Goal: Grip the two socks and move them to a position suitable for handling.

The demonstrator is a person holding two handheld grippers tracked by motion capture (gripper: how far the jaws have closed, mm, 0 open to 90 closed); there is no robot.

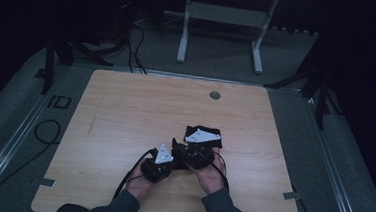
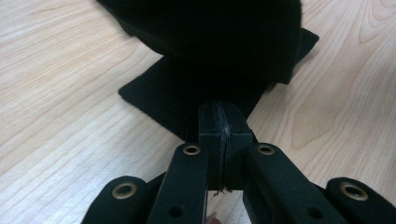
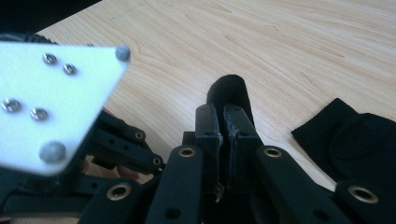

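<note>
Here one black knit cloth (image 2: 187, 93) lies on the wooden table (image 1: 125, 111), near the person's edge and right of centre; its long axis is hard to read. Two grippers work it side by side. The left gripper (image 2: 219, 122) has its jaws pressed together at the cloth's edge; the right gripper (image 3: 225, 122) pinches a raised fold. Both forearms reach in low, hands nearly touching.

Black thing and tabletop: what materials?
Cloth: looks like matte black knit fabric; fine ribbing shows along its flat edge, and it folds softly. Table: pale wood-grain surface, probably laminate, smooth with a low sheen; solid wood cannot be ruled out.
</note>
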